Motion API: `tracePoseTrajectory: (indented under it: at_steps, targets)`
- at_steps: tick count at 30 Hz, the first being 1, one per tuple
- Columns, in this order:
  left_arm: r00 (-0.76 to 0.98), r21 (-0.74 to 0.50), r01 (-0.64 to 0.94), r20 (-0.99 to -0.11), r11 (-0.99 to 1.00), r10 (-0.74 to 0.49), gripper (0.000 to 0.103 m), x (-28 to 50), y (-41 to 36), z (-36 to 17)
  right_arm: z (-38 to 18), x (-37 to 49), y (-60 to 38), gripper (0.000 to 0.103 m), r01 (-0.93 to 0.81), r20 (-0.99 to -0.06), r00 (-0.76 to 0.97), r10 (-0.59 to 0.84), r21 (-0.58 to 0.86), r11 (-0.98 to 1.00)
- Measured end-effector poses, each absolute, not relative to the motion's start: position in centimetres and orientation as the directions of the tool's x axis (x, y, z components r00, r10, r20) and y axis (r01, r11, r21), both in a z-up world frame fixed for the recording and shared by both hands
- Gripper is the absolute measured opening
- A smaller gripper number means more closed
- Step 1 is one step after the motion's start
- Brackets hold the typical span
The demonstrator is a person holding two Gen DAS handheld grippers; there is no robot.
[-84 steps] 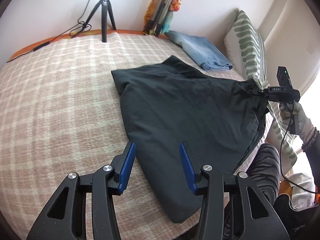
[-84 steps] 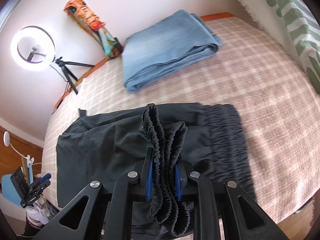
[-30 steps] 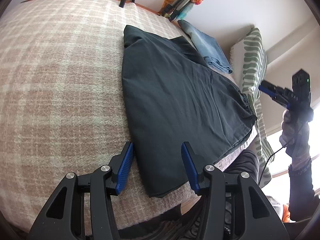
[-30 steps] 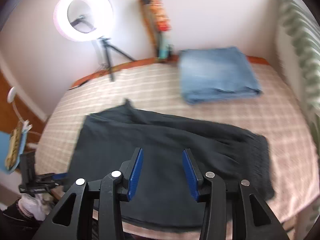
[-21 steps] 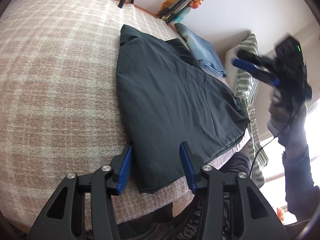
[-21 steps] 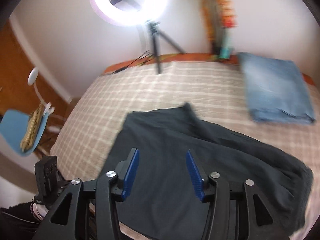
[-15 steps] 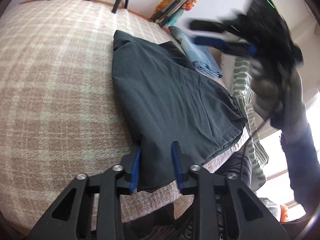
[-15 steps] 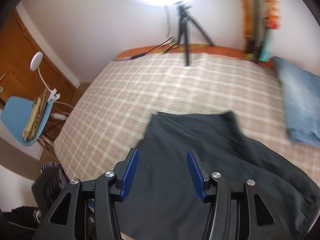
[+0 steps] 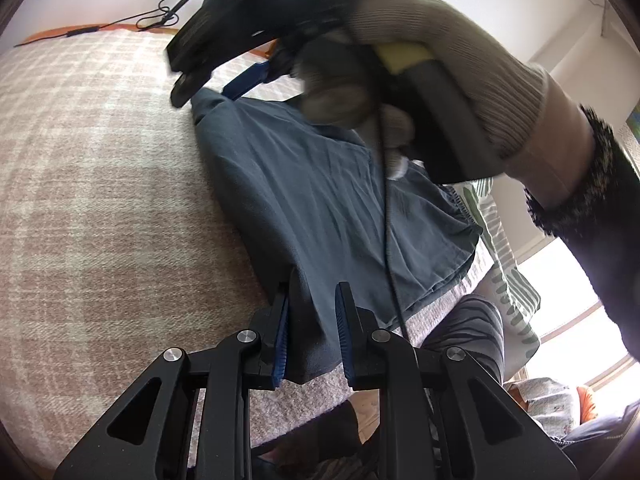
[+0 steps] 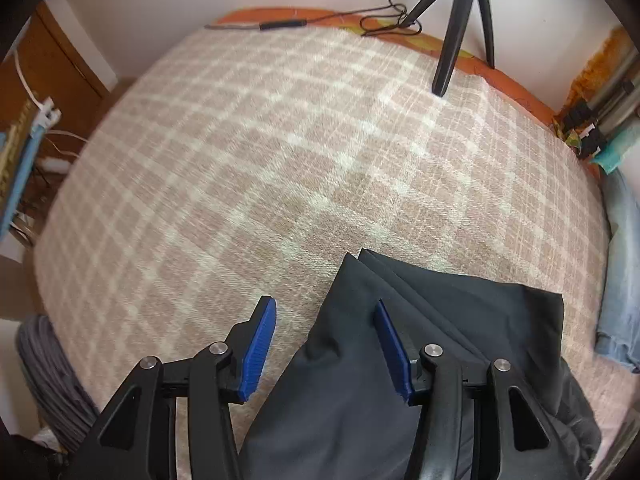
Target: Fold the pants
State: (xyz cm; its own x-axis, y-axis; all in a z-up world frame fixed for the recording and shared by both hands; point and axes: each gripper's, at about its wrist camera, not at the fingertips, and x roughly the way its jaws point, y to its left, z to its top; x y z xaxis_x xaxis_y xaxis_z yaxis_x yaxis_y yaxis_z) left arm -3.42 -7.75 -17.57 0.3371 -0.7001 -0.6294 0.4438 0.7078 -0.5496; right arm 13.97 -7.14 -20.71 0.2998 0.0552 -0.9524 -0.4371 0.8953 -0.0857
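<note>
Closing on the near corner of the pants [image 9: 320, 216], the left claw [image 9: 311, 336] now has dark cloth between its blue pads, where a second ago it stood spread over that same corner. The left pad lies against the cloth; a thin gap may remain on the right, so I judge the pinch almost made, not sure.

Meanwhile the right claw [image 10: 324, 344] has swung from the waistband end across to the far hem corner. It hangs spread, one pad over the blanket [image 10: 260, 168] and the other over the cloth, the hem edge between them, nothing pinched. In the left view the gloved hand [image 9: 432, 56] carrying it looms blurred above the pants.

That puts one claw at each corner of the leg end, which reads as the set-up for lifting that end and carrying it over toward the waistband.

The pants lie flat on the bed, the near edge close to the bed's side. Beyond the hem the blanket is bare up to the tripod [image 10: 460, 20]. Toward the waistband, folded jeans [image 10: 618, 280] lie just beside the pants, so the fold should land short of them.
</note>
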Motion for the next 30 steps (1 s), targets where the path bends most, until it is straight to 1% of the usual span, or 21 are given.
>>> tracePoseTrajectory:
  at_steps: [3,4,5,6,8,9,11,12,13,14,15,16,17,18,19,20,22,30]
  targets:
    - [0.338,-0.543,0.459,-0.626,0.704,-0.703,0.018,-3.6,-7.9,-17.6,-21.9,14.6,-6.0,0.051,-0.449,-0.949,0.311,-0.049,-0.192,0.873]
    - [0.336,-0.543,0.461,-0.625,0.702,-0.704,0.018,-3.7,-8.0,-17.6,-22.2,14.7,-6.0,0.040,-0.448,-0.949,0.310,-0.064,-0.205,0.870]
    - [0.336,-0.542,0.464,-0.625,0.701,-0.705,0.018,-3.7,-8.1,-17.6,-22.5,14.9,-5.9,0.024,-0.441,-0.945,0.314,-0.087,-0.227,0.868]
    - [0.335,-0.540,0.468,-0.624,0.700,-0.706,0.018,-3.8,-8.1,-17.6,-22.6,15.0,-5.9,0.021,-0.439,-0.944,0.316,-0.092,-0.231,0.868]
    - [0.337,-0.533,0.474,-0.625,0.701,-0.704,0.016,-4.1,-7.8,-17.7,-22.4,15.4,-6.2,0.006,-0.430,-0.943,0.326,-0.069,-0.213,0.877]
    - [0.338,-0.529,0.475,-0.628,0.703,-0.701,0.016,-4.2,-7.8,-17.8,-22.0,15.7,-6.6,0.006,-0.406,-0.943,0.330,-0.045,-0.185,0.895]
    - [0.333,-0.530,0.470,-0.634,0.706,-0.698,0.016,-4.1,-7.6,-18.0,-20.8,16.7,-8.3,0.003,-0.328,-0.938,0.342,0.062,-0.057,0.943]
    - [0.333,-0.532,0.464,-0.636,0.708,-0.696,0.016,-4.1,-7.5,-18.1,-20.4,17.1,-9.0,0.003,-0.300,-0.934,0.342,0.098,-0.009,0.954]
    - [0.332,-0.540,0.454,-0.636,0.709,-0.697,0.016,-4.1,-7.3,-18.2,-20.2,17.3,-9.5,0.009,-0.288,-0.932,0.339,0.126,0.025,0.957]
    - [0.330,-0.546,0.448,-0.634,0.707,-0.699,0.016,-4.0,-7.1,-18.2,-19.8,17.5,-10.0,0.010,-0.283,-0.928,0.328,0.175,0.080,0.956]
    - [0.332,-0.551,0.441,-0.633,0.708,-0.699,0.016,-4.0,-6.9,-18.1,-19.7,17.5,-10.2,0.014,-0.281,-0.928,0.323,0.186,0.094,0.955]
    - [0.340,-0.550,0.431,-0.635,0.716,-0.693,0.017,-3.9,-6.7,-18.1,-19.4,17.5,-10.3,0.032,-0.284,-0.927,0.320,0.195,0.102,0.953]
    - [0.341,-0.551,0.420,-0.640,0.721,-0.688,0.024,-3.8,-6.5,-18.1,-19.1,17.3,-10.4,0.042,-0.296,-0.927,0.322,0.194,0.096,0.950]
    - [0.339,-0.555,0.407,-0.645,0.725,-0.685,0.030,-3.7,-6.4,-18.2,-18.8,17.0,-10.3,0.043,-0.301,-0.927,0.324,0.188,0.088,0.950]
    - [0.344,-0.560,0.390,-0.648,0.731,-0.680,0.041,-3.5,-6.2,-18.3,-18.6,16.7,-10.1,0.043,-0.307,-0.929,0.322,0.184,0.081,0.948]
    - [0.348,-0.574,0.372,-0.642,0.729,-0.683,0.043,-3.4,-5.9,-18.5,-18.6,16.3,-10.1,0.044,-0.317,-0.932,0.309,0.190,0.087,0.944]
    - [0.338,-0.589,0.355,-0.643,0.726,-0.687,0.043,-3.0,-5.9,-18.9,-18.9,15.3,-9.6,0.053,-0.334,-0.941,0.280,0.192,0.092,0.938]
    - [0.334,-0.604,0.337,-0.641,0.723,-0.691,0.041,-2.7,-6.4,-19.5,-22.1,13.2,-7.1,0.053,-0.381,-0.968,0.247,0.033,-0.066,0.922]
